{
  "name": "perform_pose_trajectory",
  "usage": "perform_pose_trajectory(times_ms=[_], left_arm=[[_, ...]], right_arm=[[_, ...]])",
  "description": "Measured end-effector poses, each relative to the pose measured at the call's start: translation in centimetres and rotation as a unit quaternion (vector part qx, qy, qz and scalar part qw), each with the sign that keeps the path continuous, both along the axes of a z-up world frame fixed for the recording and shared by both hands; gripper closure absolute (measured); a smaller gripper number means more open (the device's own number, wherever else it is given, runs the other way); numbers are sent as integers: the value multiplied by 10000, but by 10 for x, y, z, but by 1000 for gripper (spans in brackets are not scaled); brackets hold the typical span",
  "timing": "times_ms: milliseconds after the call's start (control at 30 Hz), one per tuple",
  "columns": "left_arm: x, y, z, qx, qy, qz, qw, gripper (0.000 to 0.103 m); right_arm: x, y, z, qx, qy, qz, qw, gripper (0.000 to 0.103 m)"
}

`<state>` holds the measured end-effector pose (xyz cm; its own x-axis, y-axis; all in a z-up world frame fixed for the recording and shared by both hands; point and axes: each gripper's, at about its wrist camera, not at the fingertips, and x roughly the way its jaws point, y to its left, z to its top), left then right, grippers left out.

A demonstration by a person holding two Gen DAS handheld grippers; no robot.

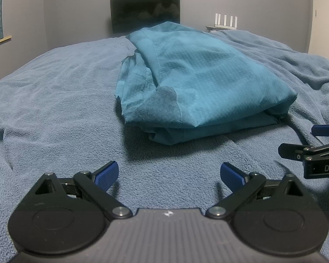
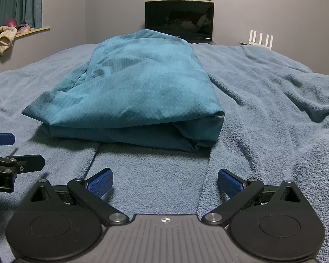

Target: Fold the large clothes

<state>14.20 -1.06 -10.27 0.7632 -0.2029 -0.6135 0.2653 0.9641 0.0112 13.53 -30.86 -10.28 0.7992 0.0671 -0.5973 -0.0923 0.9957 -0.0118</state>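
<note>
A teal garment lies folded in a thick bundle on the blue fleece blanket, its layered edge facing me. In the right wrist view the same garment sits straight ahead. My left gripper hovers low over the blanket a short way in front of the bundle, open and empty. My right gripper is likewise open with nothing between its blue pads, just short of the fold. Each gripper shows at the edge of the other's view: the right gripper and the left gripper.
The blanket is rumpled into ridges to the right of the garment. A dark monitor and a white router stand beyond the far edge. A shelf with small items and a teal curtain are at the left wall.
</note>
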Motion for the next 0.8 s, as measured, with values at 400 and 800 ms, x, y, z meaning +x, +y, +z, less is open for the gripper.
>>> perform_pose_trajectory(times_ms=[400, 800], left_arm=[[-1, -1, -1, -3, -7, -62, 10000, 3], [0, 0, -2, 21, 26, -225, 9997, 3]], right_arm=[[0, 0, 0, -3, 14, 6, 10000, 0], [1, -5, -2, -4, 45, 32, 10000, 0]])
